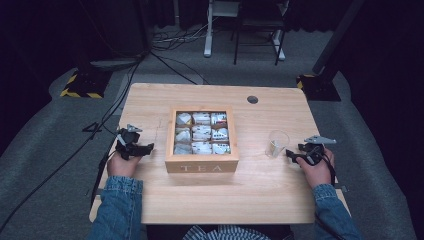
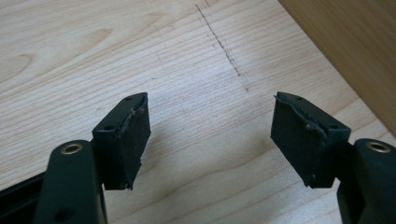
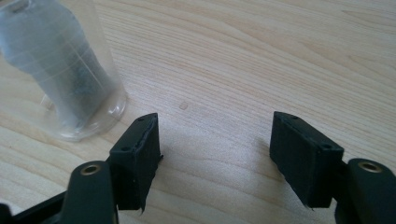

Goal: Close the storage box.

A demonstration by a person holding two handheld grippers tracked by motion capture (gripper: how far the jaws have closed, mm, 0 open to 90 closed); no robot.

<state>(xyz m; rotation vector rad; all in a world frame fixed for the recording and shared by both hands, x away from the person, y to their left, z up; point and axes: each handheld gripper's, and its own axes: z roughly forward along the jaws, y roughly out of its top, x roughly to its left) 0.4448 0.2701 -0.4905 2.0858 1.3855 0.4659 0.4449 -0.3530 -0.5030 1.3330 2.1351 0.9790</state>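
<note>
A wooden tea box (image 1: pixel 202 164) marked TEA stands open at the table's middle, its compartments holding several tea bags (image 1: pixel 201 133). Right of it stands a clear plastic cup (image 1: pixel 276 143) with a tea bag inside (image 3: pixel 56 60). My left gripper (image 1: pixel 148 148) rests low on the table left of the box, open with bare wood between its jaws (image 2: pixel 210 135); the box's side wall (image 2: pixel 355 51) rises just beyond. My right gripper (image 1: pixel 290 155) sits right of the cup, open and holding nothing (image 3: pixel 215 140), the cup just beyond its left jaw.
The light wooden table (image 1: pixel 150 195) has a round cable hole (image 1: pixel 252 99) at the back right. Cables and black-and-yellow stand bases (image 1: pixel 80 87) lie on the grey floor around. A white desk frame (image 1: pixel 210 30) stands behind.
</note>
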